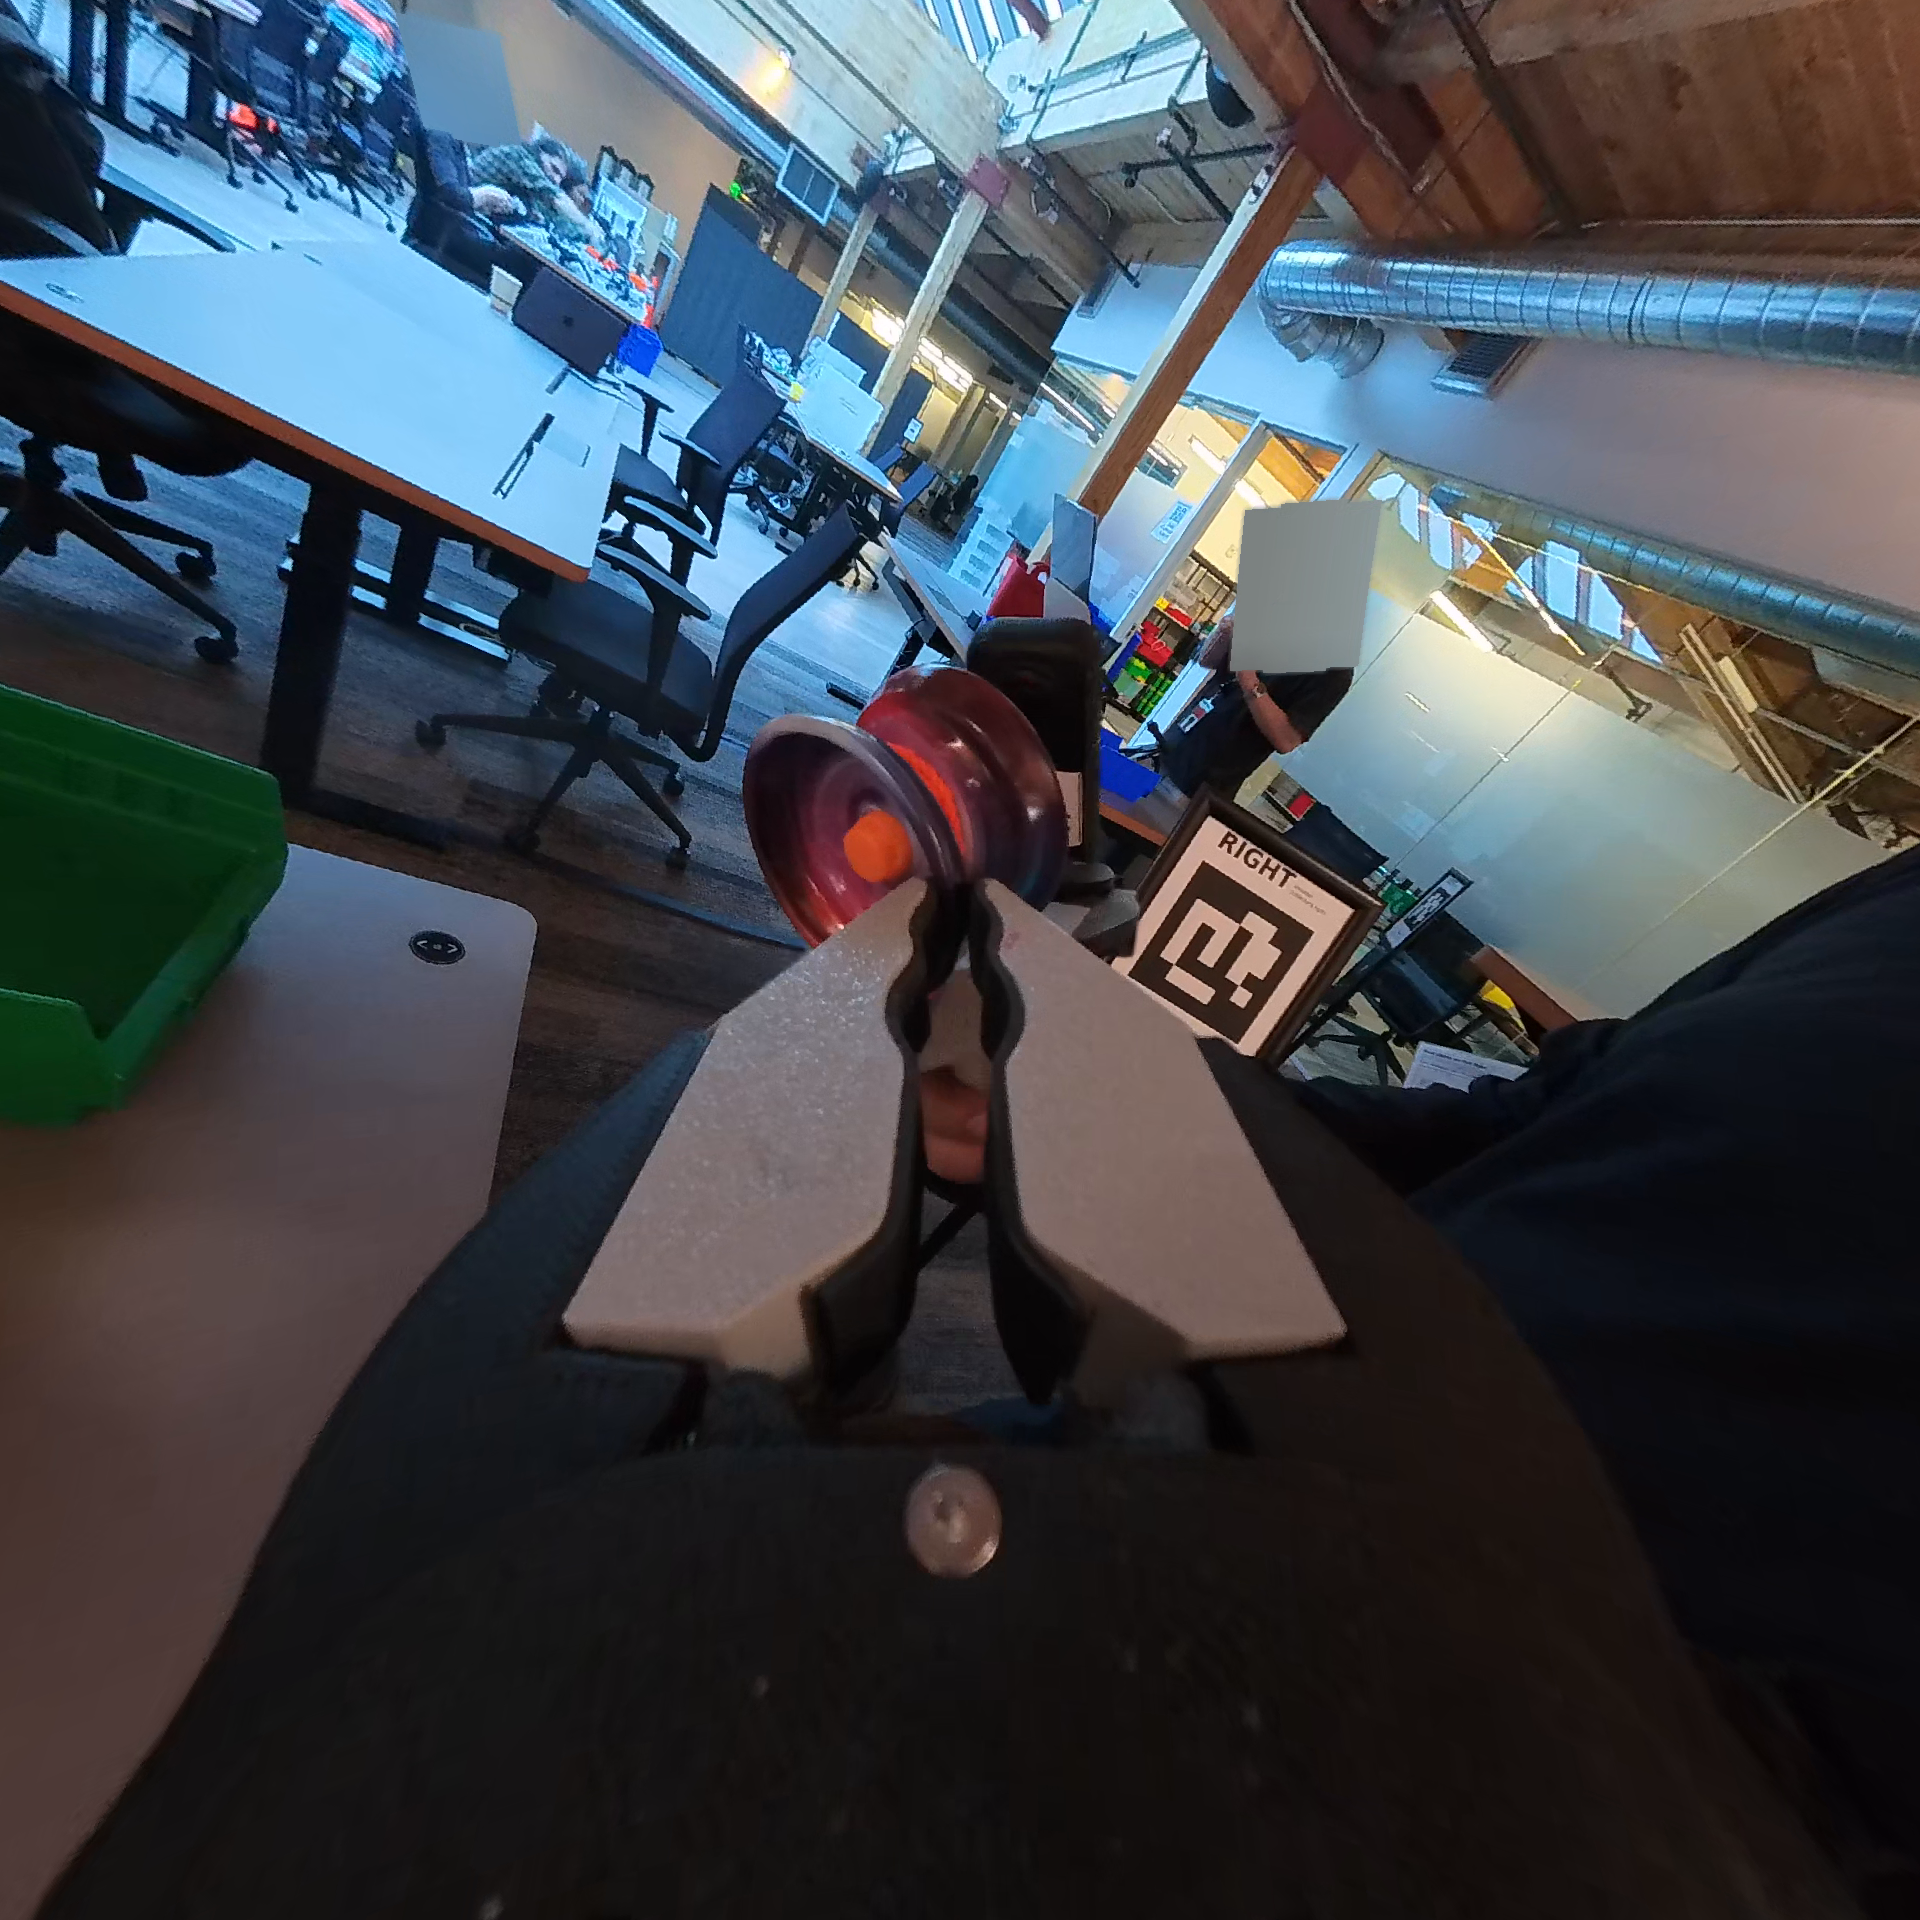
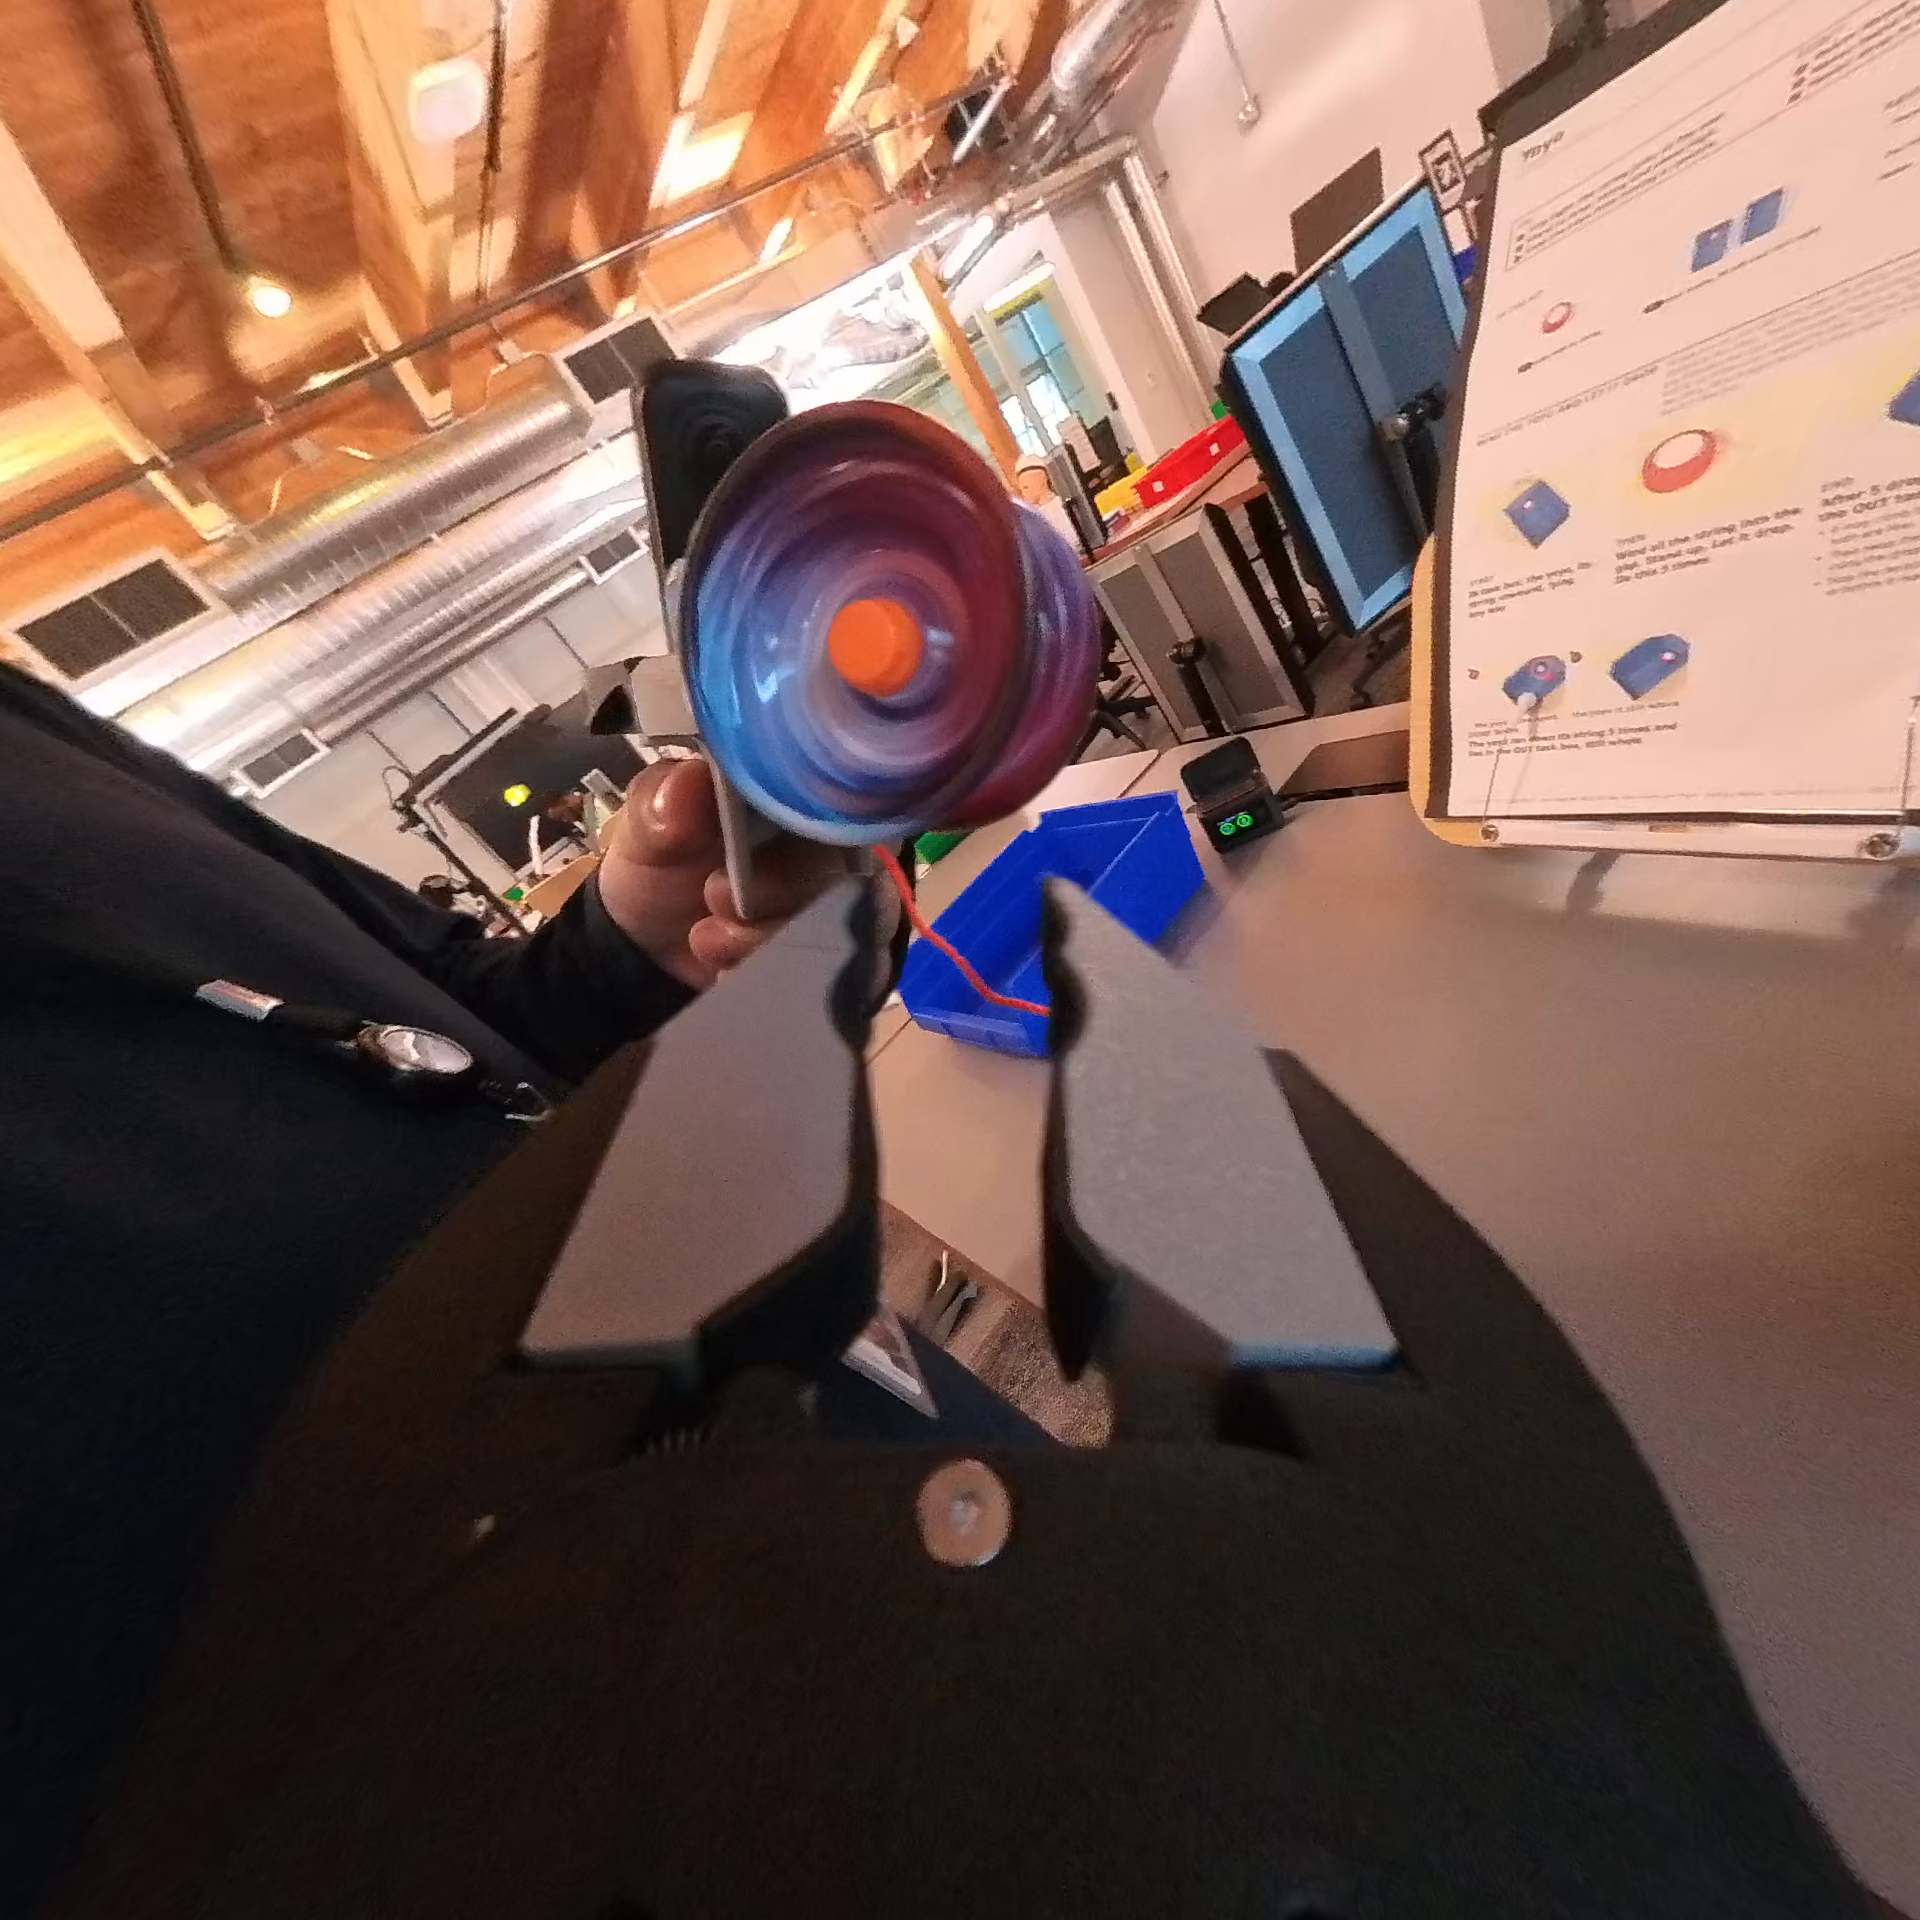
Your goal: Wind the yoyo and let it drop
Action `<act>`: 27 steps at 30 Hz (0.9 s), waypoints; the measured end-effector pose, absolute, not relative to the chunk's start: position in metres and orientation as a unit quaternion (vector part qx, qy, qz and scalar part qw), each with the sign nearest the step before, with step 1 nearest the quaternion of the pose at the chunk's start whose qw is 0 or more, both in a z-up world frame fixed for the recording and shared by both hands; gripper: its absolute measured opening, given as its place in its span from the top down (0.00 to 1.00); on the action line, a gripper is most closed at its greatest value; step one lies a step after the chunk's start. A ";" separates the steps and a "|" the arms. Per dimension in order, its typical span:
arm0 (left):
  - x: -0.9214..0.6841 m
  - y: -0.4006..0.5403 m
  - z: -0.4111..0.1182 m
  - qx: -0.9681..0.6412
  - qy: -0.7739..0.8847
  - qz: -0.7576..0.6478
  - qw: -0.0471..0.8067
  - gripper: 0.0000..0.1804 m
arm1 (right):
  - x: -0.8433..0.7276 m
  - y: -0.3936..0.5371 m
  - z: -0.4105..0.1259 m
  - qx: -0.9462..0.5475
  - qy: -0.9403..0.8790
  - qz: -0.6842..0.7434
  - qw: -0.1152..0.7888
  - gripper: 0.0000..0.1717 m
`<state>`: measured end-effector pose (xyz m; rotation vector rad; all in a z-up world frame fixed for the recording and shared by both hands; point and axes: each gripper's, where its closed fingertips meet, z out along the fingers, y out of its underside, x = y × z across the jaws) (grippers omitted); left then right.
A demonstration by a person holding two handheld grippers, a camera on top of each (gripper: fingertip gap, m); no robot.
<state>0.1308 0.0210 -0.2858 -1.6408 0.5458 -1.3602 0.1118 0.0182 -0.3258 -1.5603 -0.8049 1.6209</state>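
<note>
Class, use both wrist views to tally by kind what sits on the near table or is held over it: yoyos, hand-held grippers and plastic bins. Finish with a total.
Yoyos: 1, the purple yoyo
Grippers: 2, the left gripper and the right gripper
Bins: 2, the green bin and the blue bin
Total: 5
</note>
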 end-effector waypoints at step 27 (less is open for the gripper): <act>0.128 0.022 -0.290 -0.668 0.209 -0.553 0.452 0.99 | 0.116 0.023 -0.322 -0.607 -0.278 0.645 0.372 0.71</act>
